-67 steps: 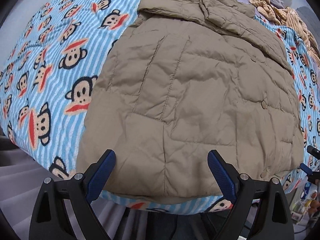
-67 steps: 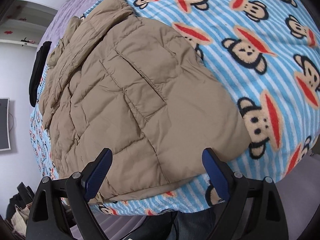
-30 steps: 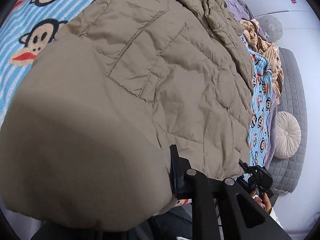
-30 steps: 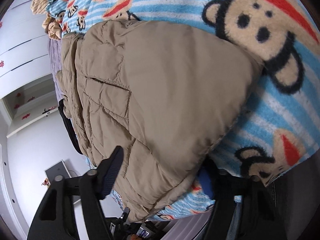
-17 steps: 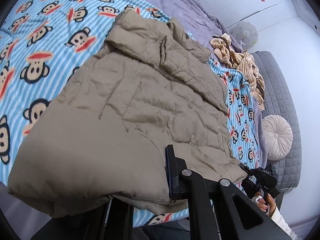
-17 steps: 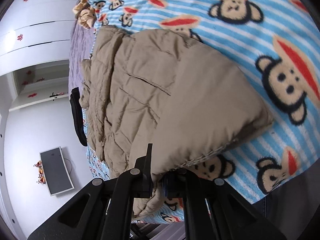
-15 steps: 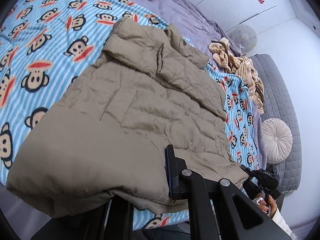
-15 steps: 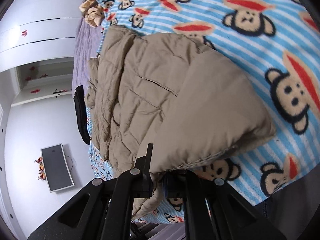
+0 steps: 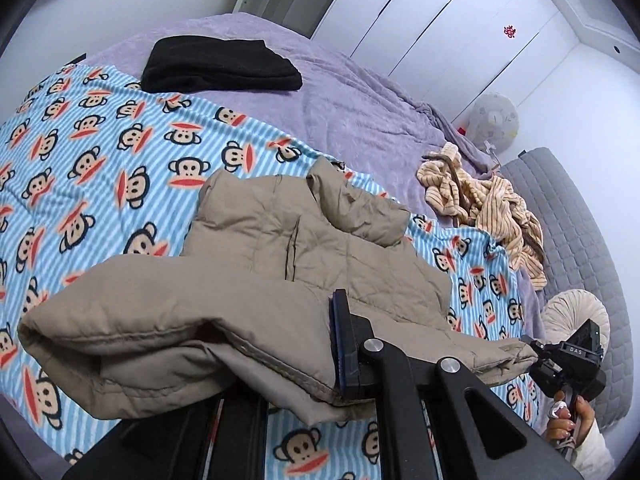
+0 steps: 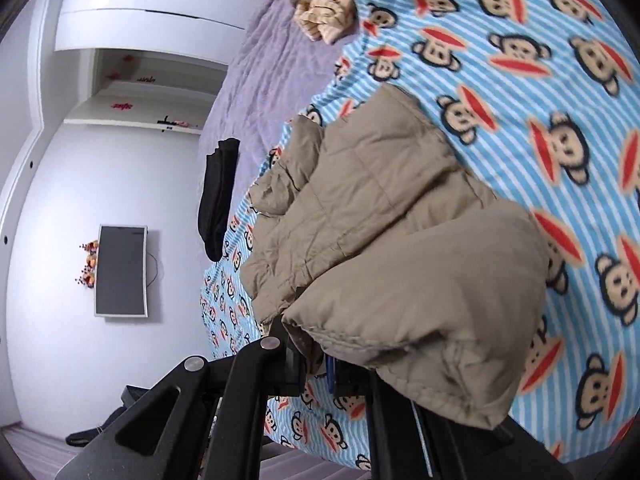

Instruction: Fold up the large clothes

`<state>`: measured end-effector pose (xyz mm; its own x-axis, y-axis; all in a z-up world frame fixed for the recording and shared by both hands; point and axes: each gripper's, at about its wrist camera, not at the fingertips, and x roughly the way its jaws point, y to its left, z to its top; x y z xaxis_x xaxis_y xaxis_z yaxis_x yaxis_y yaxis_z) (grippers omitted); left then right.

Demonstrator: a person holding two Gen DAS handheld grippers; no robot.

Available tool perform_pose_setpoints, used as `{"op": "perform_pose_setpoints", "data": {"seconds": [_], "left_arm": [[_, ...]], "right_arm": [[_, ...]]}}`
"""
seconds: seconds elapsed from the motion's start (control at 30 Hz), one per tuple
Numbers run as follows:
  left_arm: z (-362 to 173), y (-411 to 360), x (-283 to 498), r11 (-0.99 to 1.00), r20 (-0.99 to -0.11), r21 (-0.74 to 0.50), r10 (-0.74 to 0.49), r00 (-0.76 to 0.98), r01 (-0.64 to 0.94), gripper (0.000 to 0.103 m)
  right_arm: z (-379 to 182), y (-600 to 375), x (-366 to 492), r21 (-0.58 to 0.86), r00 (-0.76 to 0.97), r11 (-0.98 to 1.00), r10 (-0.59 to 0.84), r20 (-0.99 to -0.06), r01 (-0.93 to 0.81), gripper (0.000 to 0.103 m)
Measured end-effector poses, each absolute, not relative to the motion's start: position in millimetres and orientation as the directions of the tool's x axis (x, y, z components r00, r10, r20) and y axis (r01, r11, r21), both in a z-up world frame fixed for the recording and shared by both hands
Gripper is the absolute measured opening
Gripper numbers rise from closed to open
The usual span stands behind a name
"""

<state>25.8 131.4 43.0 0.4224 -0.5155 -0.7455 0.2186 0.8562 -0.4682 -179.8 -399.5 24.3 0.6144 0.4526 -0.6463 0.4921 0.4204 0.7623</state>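
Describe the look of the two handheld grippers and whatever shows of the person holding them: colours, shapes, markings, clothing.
Both grippers are matte black with angular, cut-out linkage arms, silver round pivot bolts and blue pads on the fingers. The right gripper, seen from the left wrist camera, is a black block with small white lettering, too small to read surely. The hand below it emerges from a white sleeve.

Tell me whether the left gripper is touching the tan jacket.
Touching. Left wrist view: left gripper is shut on the tan jacket hem, its fabric pinched against the blue pad.
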Motion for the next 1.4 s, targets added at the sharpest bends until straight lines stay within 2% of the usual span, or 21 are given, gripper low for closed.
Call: {"op": "perform_pose_setpoints", "data": {"seconds": [0.2, 0.4, 0.7, 0.93, 1.07, 1.23, 1.33, 1.4], "left_arm": [[42.7, 103.9, 84.3, 0.883, -0.781, -0.381, -0.467, 0.415, 0.275, 0.012], [13.1, 75.7, 150.4, 0.896, -0.811, -0.335, -0.431, 0.396, 0.291, 0.012], [-74.2, 30.4, 222.1, 0.936, -0.859, -0.238, -0.327, 0.394, 0.259, 0.012], [-138.8, -2.7, 249.3, 0.954, -0.875, -0.139, -0.245, 0.419, 0.267, 0.012], [-154.0, -14.6, 251.4, 0.956, -0.873, -0.077, -0.202, 0.444, 0.283, 0.012], [-138.1, -6.2, 250.0, 0.952, -0.87, -0.093, -0.22, 0.441, 0.292, 0.013], [-116.8, 4.0, 236.1, 0.937, -0.838, -0.116, -0.271, 0.474, 0.33, 0.027], [-105.2, 8.2, 227.1, 0.929, -0.827, -0.098, -0.276, 0.489, 0.358, 0.071]], "right_arm": [[38.3, -415.3, -112.9, 0.724, 0.588, 0.532, 0.439, -0.679, 0.439, 0.008], [29.7, -425.5, -55.0, 0.682, 0.589, 0.589, 0.388, -0.709, 0.433, 0.007], [-49.4, -441.9, 18.0, 0.616, 0.521, 0.591, 0.352, -0.778, 0.521, 0.007], [-125.5, -453.7, 53.4, 0.581, 0.474, 0.583, 0.345, -0.81, 0.568, 0.007], [-152.3, -451.4, 63.0, 0.586, 0.482, 0.582, 0.344, -0.806, 0.564, 0.007], [-155.3, -451.5, 69.1, 0.582, 0.483, 0.59, 0.338, -0.807, 0.559, 0.008], [-142.4, -450.8, 66.5, 0.575, 0.478, 0.597, 0.335, -0.812, 0.559, 0.008], [-128.4, -447.9, 66.6, 0.567, 0.479, 0.622, 0.327, -0.815, 0.54, 0.012]]}}
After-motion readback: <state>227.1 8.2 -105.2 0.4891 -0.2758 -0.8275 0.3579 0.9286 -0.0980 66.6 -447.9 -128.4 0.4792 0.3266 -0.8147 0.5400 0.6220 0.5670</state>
